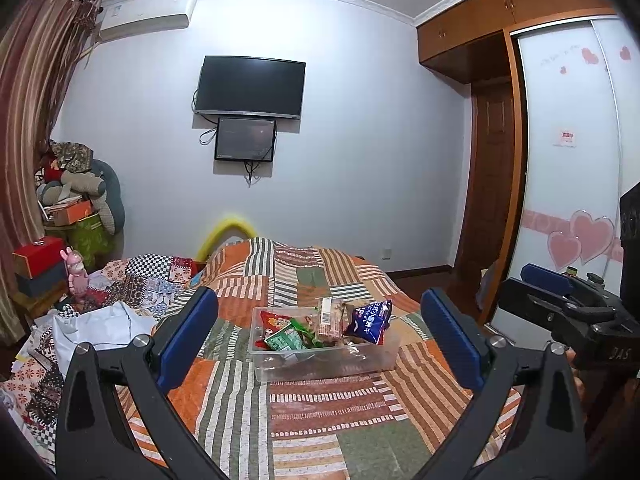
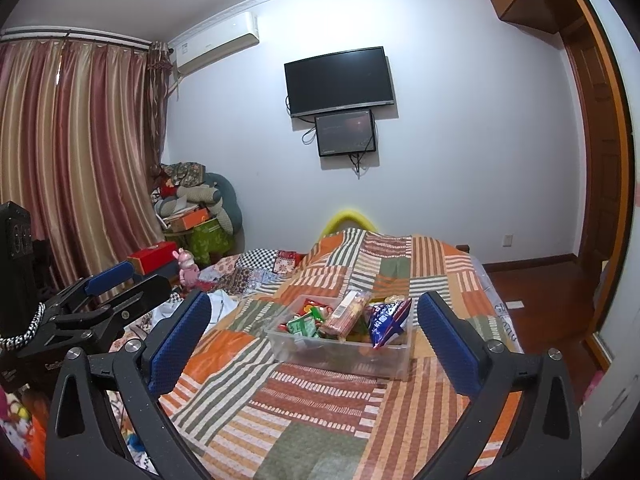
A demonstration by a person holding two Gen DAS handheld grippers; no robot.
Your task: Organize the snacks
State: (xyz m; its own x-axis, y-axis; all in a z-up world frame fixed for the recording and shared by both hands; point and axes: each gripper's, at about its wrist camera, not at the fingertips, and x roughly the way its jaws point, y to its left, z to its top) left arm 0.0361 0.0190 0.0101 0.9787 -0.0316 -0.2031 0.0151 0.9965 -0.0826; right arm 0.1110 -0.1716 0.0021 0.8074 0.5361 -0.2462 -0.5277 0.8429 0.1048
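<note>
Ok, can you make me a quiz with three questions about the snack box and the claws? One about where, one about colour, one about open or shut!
1. Where does the clear plastic snack box sit?
A. on the striped patchwork bed quilt
B. on the floor
C. on a shelf

2. What colour is the crinkly snack bag at the box's right end?
A. yellow
B. dark blue
C. pink

3. How is the left claw?
A. shut on a bag
B. shut, holding nothing
C. open, holding nothing

Answers:
1 A: the box rests on the quilt in both views.
2 B: the bag with white writing is dark blue.
3 C: its blue pads stand wide apart with only the bed between them; the right claw looks the same.
</note>
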